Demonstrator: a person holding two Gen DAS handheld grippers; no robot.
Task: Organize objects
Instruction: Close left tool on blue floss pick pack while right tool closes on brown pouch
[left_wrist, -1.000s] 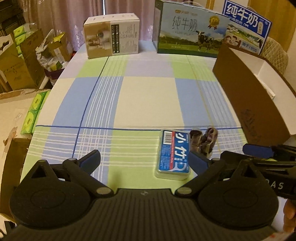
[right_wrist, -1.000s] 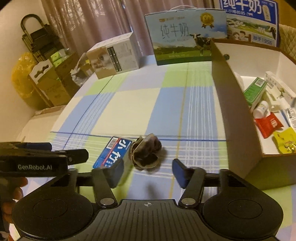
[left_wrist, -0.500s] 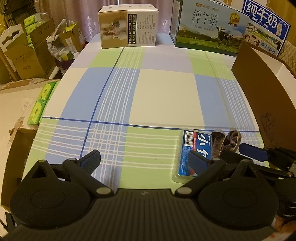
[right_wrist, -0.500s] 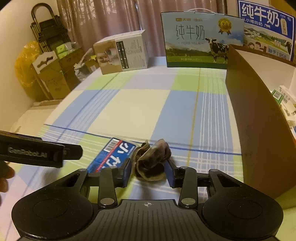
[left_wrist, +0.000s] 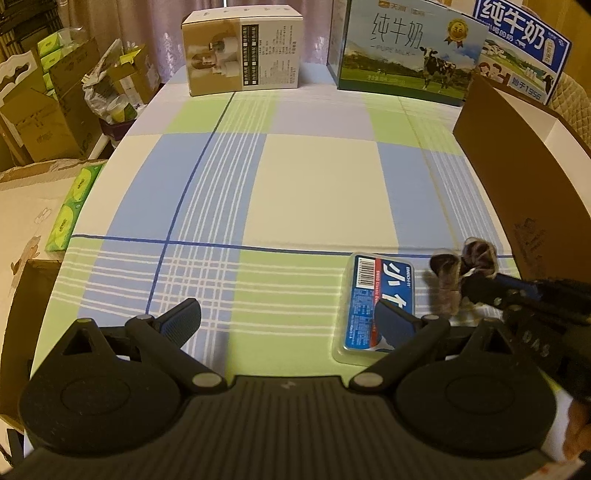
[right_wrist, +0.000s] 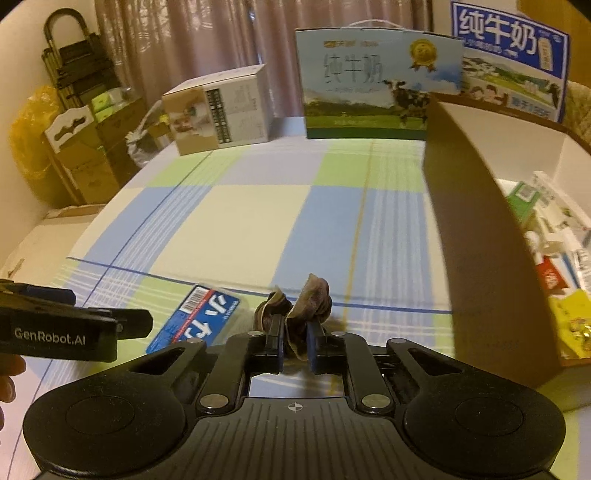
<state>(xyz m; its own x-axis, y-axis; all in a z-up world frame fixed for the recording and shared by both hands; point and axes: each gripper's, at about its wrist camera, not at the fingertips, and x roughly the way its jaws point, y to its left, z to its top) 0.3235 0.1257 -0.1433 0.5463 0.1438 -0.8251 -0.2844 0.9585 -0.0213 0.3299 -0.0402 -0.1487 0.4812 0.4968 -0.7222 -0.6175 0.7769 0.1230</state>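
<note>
Crumpled brown cloth (right_wrist: 295, 314) is pinched between the right gripper (right_wrist: 294, 345) fingers, bunched up above the pads — sits over the checked tablecloth (right_wrist: 236, 221), just right of the blue flat pack (right_wrist: 195, 319) lying flat near the table's front edge. Open cardboard box (right_wrist: 480, 258) stands to the right, already holding assorted small packages. Left gripper (left_wrist: 288, 321) hangs spread wide and empty — its right finger overlaps the blue pack in view; contact can't be told. Milk cartons (right_wrist: 380, 85) stand at the far edge.
</note>
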